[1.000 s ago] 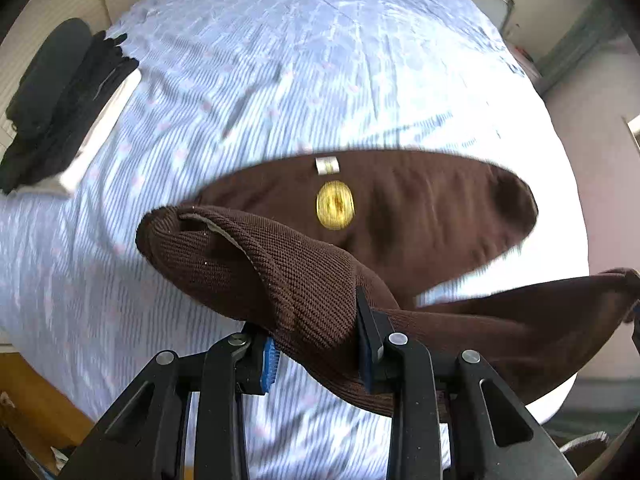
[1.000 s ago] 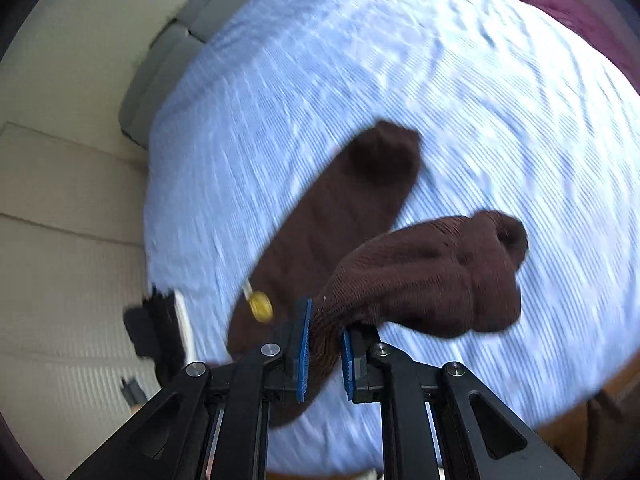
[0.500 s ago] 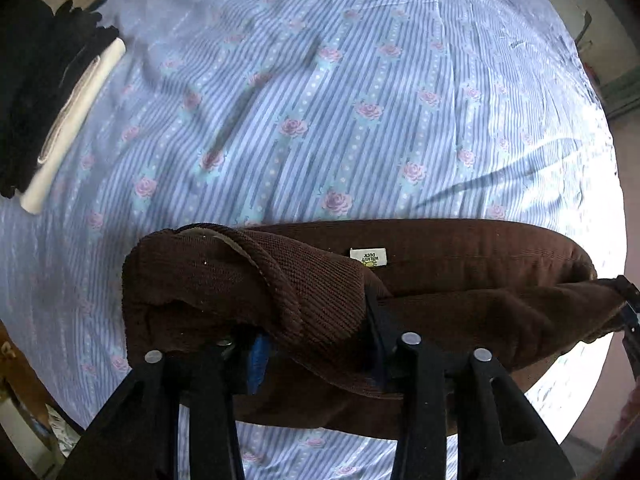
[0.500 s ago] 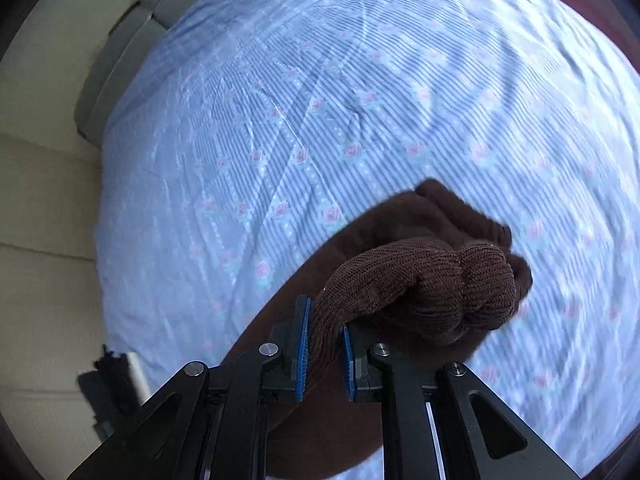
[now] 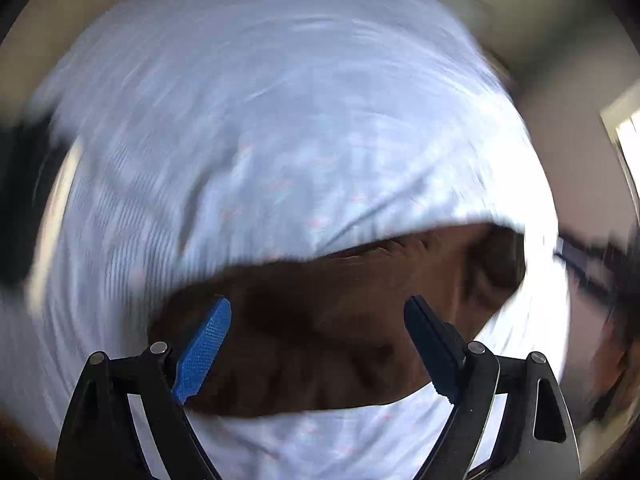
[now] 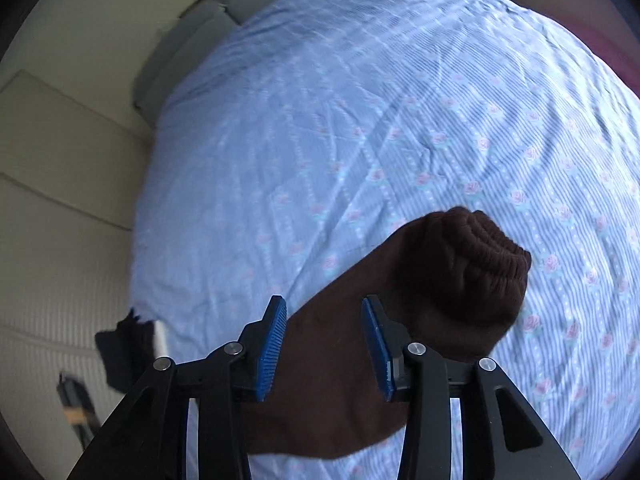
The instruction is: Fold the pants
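both jaws released pants (now flat)

- The pants are dark brown, of a ribbed knit cloth.
- They lie folded over on themselves as a long band on the bed, not held by anything.
- In the right wrist view the band runs from the lower left up to the right and ends in a bunched, gathered cuff, where the layers sit stacked one on another.
- In the left wrist view the pants show as a blurred brown band running left to right, with wrinkles at the right end; finer detail cannot be made out there.
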